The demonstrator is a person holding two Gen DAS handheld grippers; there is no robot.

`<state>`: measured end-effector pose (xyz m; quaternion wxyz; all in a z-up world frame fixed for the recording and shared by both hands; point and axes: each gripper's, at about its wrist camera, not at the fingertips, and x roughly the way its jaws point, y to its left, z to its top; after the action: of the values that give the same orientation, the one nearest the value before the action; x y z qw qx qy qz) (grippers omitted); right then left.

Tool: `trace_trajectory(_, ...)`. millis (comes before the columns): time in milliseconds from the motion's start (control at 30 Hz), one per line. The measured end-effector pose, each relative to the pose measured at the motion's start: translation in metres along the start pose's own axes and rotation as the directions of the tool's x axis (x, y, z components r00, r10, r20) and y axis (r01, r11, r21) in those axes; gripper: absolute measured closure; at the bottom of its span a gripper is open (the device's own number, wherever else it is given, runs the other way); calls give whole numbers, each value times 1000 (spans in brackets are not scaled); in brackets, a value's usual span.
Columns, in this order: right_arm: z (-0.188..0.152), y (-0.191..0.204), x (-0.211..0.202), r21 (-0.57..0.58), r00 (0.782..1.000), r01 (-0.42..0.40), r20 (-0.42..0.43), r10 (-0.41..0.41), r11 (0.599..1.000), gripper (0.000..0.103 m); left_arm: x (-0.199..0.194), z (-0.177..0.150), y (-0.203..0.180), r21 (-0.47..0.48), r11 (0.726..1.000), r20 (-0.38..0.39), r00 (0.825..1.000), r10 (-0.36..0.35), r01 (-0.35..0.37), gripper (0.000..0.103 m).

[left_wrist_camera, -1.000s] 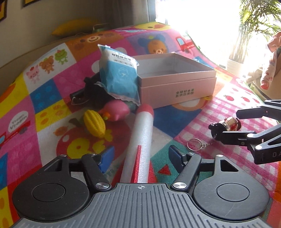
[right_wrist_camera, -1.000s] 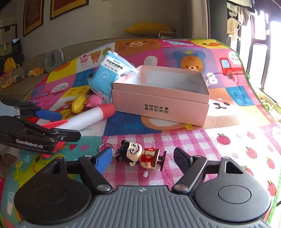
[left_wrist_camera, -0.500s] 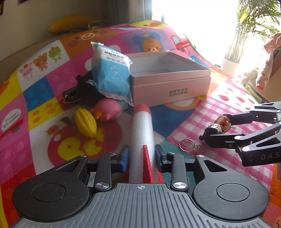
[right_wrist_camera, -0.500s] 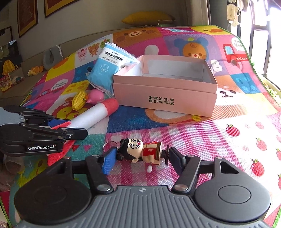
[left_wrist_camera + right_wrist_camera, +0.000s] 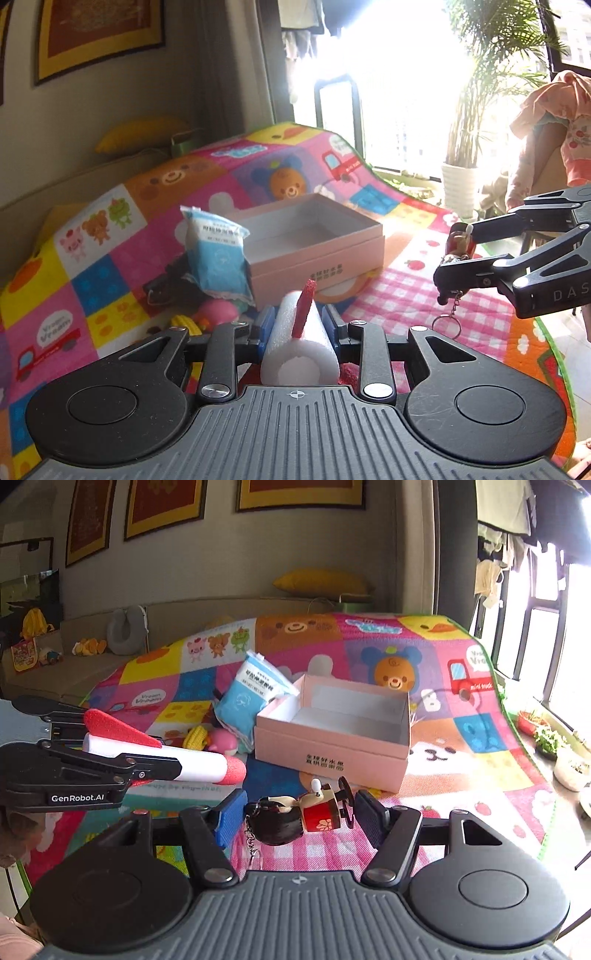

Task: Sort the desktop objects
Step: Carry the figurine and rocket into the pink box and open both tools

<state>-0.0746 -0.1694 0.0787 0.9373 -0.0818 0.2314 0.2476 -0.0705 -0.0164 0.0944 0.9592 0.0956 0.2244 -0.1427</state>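
My left gripper (image 5: pixel 298 321) is shut on a white foam rocket (image 5: pixel 291 354) with red fins, held off the mat and pointing away. The right wrist view shows the rocket (image 5: pixel 199 764) and its red nose level in the left gripper (image 5: pixel 159 755). My right gripper (image 5: pixel 299 812) is shut on a small doll keychain (image 5: pixel 280 823), black hair toward the camera, red body to the right. In the left wrist view the doll (image 5: pixel 460 245) sits in the right gripper (image 5: pixel 452 254) with its key ring (image 5: pixel 447 326) dangling. The open pink box (image 5: pixel 325 273) (image 5: pixel 325 760) lies ahead, nothing visible inside.
A blue packet (image 5: pixel 218 258) leans on the box's left side. A yellow corn toy (image 5: pixel 184 323), a pink toy (image 5: pixel 218 312) and a black object (image 5: pixel 166 284) lie beside it on the colourful play mat (image 5: pixel 110 266). A potted plant (image 5: pixel 458 184) and window stand beyond.
Both grippers closed, the left on the rocket and the right on the doll, then rose with them off the mat. The doll has rolled so its hair faces the right wrist camera.
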Motion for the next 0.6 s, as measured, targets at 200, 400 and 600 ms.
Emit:
trace_trajectory(200,13,-5,-31,-10,996,24,83,-23,1000,38,-19,15,-8,22,1000,65,998,7,-8,71)
trace_trajectory(400,20,-13,-49,13,992,11,123,-13,1000,38,-25,35,-16,49,998,146,989,33,-40,71)
trace_trajectory(600,63,-44,-28,91,981,-7,194,-11,996,38,15,68,-26,141,985,263,963,57,-97,71)
